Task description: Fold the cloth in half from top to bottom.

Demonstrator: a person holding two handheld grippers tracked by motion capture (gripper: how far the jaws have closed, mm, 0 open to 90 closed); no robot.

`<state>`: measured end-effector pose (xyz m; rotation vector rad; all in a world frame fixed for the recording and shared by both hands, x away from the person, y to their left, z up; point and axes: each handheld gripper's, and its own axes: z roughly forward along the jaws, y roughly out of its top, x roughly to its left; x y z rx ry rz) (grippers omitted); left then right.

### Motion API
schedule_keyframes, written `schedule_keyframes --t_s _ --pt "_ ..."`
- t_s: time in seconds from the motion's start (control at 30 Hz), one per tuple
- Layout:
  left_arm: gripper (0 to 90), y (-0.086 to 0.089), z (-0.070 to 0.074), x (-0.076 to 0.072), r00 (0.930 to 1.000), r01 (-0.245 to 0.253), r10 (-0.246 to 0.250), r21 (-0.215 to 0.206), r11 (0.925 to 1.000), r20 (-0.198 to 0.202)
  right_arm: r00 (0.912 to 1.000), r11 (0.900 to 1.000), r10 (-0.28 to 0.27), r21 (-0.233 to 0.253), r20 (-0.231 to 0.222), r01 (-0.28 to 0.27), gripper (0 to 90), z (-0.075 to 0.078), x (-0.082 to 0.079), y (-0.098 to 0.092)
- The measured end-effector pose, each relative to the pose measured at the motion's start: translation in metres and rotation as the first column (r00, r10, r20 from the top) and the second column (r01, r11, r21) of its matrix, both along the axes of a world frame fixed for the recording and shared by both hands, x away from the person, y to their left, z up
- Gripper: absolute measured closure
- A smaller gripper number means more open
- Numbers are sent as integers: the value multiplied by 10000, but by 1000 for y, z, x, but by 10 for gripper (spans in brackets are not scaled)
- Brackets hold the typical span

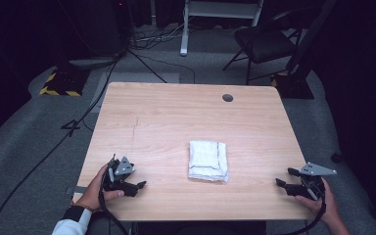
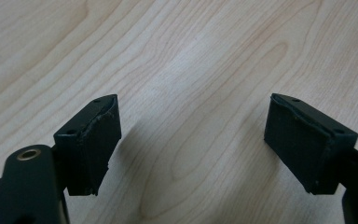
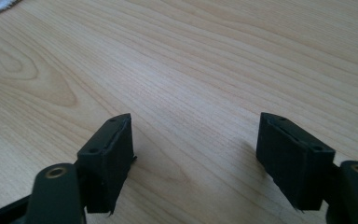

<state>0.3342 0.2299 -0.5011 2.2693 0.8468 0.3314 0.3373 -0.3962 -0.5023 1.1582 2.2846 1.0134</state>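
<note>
Between the left gripper and right gripper, jaws spread and empty, lies a folded cloth; both should approach its edges low over the surface.

White folded cloth; flat on wooden table, right of centre; dark stripe along edge; untouched.
</note>
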Motion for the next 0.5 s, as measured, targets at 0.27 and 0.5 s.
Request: schedule_keyframes --t_s 0.27,0.5 --pt "169 0 -3 -2 9992 -411 411 -246 9989 2 10000 10000 -6 85 -73 6 245 -1 2 -1" --pt "163 -2 -3 -3 9983 -583 583 -229 9980 9 9999 9999 -133 63 -79 133 235 -1 2 0"
